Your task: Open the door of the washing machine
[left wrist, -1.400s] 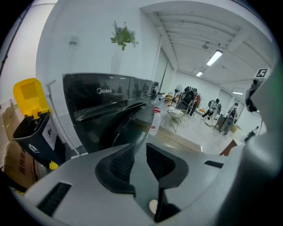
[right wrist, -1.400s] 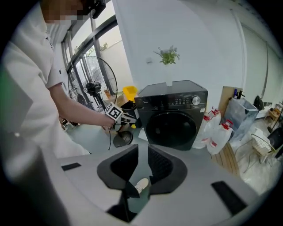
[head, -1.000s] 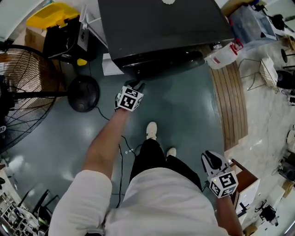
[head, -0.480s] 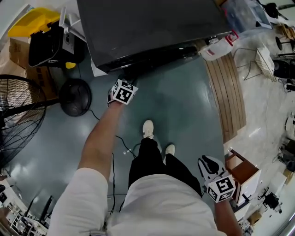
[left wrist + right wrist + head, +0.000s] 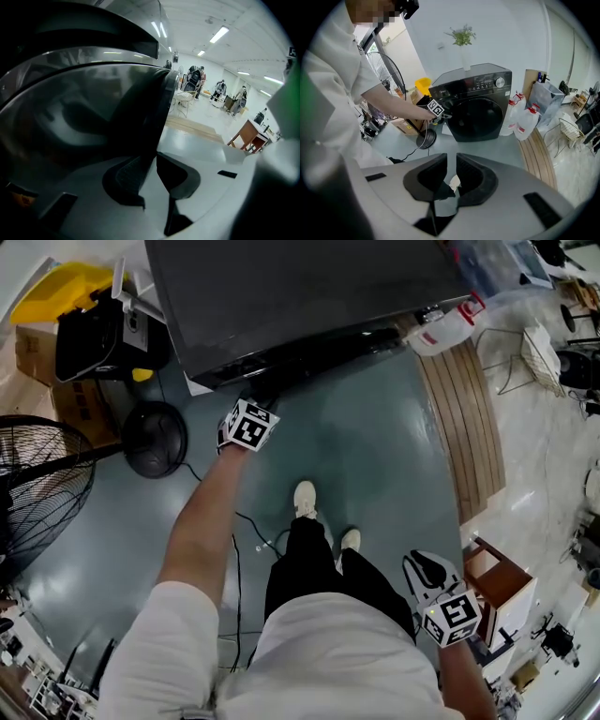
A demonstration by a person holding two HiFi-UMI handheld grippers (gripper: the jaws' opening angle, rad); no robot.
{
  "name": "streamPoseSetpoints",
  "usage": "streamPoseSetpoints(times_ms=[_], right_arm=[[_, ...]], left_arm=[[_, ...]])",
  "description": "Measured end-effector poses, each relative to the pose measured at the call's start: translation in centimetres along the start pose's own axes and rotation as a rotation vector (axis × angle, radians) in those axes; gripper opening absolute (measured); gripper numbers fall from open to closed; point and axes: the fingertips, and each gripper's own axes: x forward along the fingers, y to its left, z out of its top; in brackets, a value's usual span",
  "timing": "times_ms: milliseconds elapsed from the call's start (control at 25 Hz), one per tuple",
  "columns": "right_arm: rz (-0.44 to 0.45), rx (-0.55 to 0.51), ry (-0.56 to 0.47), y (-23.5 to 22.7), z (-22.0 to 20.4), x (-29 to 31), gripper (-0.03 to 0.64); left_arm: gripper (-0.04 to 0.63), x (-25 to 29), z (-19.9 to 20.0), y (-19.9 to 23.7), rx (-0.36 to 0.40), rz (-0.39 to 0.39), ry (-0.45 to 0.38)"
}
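**Left tongs at the washer door, right tongs idle**

Head view: the person stands on a grey-green floor facing the dark washing machine (image 5: pixel 300 287). The left arm reaches forward, and the left tongs (image 5: pixel 253 413) are at the left end of the machine's front, where the door (image 5: pixel 319 348) bulges out. The right tongs (image 5: pixel 427 570) hang low by the person's right hip, well apart from the machine. A fan (image 5: pixel 37 484) stands to the left. A white jug (image 5: pixel 445 332) and wooden planks (image 5: pixel 464 427) lie to the right.

Left gripper view: the left tongs (image 5: pixel 152 161) are clenched on the dark edge of the door (image 5: pixel 93 117), which runs down into the narrow slit between the jaws. The curved glass fills the left side.

Right gripper view: the right tongs (image 5: pixel 451 164) are drawn nearly together with nothing held. Beyond them the washing machine (image 5: pixel 476 103) shows its round door (image 5: pixel 480 117), with the left tongs (image 5: pixel 438 111) at the door's left rim. A plant (image 5: pixel 461 35) stands on top and jugs (image 5: pixel 525 124) stand beside it.
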Motion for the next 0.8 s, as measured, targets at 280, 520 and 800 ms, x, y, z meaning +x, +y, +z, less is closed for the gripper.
streamPoseSetpoints(times_ms=[280,520,800], right_arm=[[0.011,0.005,-0.014,0.6,-0.5,0.2,0.069],[0.026,0.01,-0.024,0.9,-1.3,0.3,0.067],[0.057,-0.024,-0.046,0.7,-2.2,0.0,0.047]], left_arm=[[0.091,-0.3,-0.7,-1.6,0.006,-0.034,0.016],[0.086,-0.6,-1.5,-4.5,-0.01,-0.051,0.013],[0.081,-0.9,-2.5,-9.0,-0.029,-0.062,0.035]])
